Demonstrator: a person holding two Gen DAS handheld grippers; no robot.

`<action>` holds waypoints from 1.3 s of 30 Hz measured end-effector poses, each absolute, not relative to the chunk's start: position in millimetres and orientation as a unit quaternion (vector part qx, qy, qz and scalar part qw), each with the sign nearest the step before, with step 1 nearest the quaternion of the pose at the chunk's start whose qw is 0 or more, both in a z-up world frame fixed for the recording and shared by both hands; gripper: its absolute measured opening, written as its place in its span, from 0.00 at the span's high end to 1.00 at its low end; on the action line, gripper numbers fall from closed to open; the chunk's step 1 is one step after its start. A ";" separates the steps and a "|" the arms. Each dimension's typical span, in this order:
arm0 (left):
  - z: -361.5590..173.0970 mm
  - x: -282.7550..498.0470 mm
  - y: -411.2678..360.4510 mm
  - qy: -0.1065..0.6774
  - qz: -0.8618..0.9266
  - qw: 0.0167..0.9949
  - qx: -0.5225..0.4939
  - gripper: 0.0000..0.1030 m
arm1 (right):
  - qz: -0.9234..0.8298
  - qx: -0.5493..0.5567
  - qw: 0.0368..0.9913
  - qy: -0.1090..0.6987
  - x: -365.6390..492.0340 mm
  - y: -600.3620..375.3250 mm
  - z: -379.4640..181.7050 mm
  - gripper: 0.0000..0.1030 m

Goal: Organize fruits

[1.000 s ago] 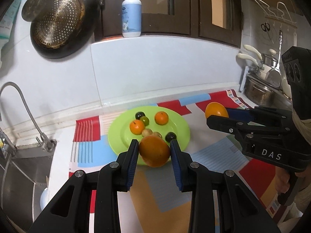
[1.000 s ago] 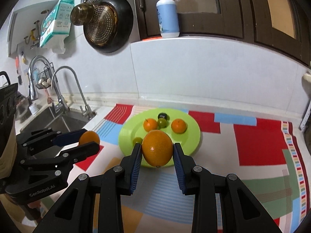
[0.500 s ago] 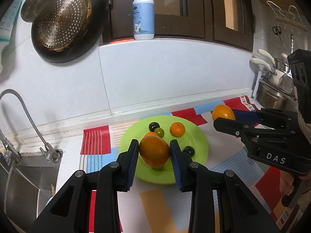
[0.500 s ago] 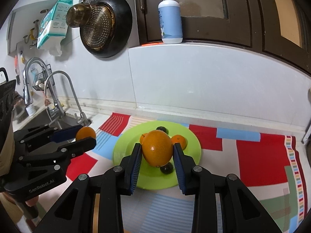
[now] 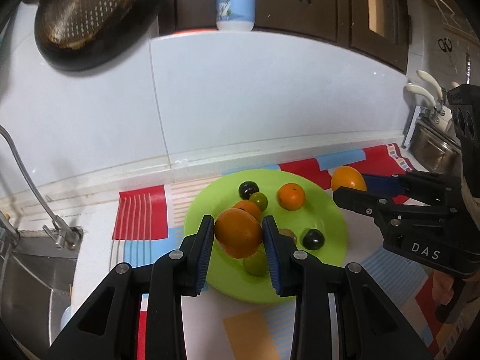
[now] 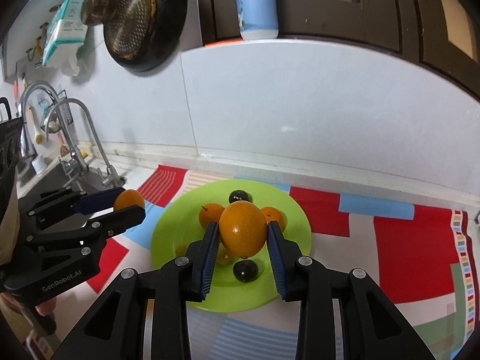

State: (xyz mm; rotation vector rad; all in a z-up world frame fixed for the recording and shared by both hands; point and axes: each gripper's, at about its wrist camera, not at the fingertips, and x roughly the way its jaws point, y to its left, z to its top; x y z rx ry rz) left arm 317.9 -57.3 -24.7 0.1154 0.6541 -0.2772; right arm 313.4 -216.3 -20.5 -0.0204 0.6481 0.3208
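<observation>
While both claws hang above the counter, each is clamped on a fruit of its own. Between the blue pads of the left gripper (image 5: pixel 238 234) sits an orange (image 5: pixel 238 232), pressed from both sides and held clear of the green plate (image 5: pixel 330 225) beneath it. Just below that claw's tips a small green fruit (image 5: pixel 255 262) lies on the plate, with a dark plum (image 5: pixel 313 238) a little to the right. Beyond the tips lie a mandarin (image 5: pixel 291 196), another green fruit (image 5: pixel 259 200) and a second dark plum (image 5: pixel 248 189).

To the right of the left claw, the right gripper (image 6: pixel 241 234) is likewise closed on a second orange (image 6: pixel 243 228), held above the same plate (image 6: pixel 174 231). Under its tips lies a dark plum (image 6: pixel 245 271).

Past the plate, the patterned mat (image 6: pixel 414 240) runs to the white tiled wall (image 5: pixel 270 96). Higher up, a pan (image 6: pixel 144 21) hangs on the wall and a pump bottle (image 6: pixel 255 3) stands on a ledge.
</observation>
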 end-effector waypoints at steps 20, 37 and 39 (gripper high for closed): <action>-70.8 363.9 -61.0 0.366 -0.149 0.917 0.058 0.68 | 0.154 0.001 0.915 0.374 364.9 -215.6 -68.3 0.67; -42.4 334.7 -57.9 0.350 -0.122 0.927 0.051 0.54 | 0.141 0.015 0.922 0.361 341.0 -221.0 -50.3 0.58; -34.6 324.9 -56.7 0.347 -0.116 0.930 0.047 0.50 | 0.137 0.019 0.924 0.356 331.3 -223.1 -43.1 0.58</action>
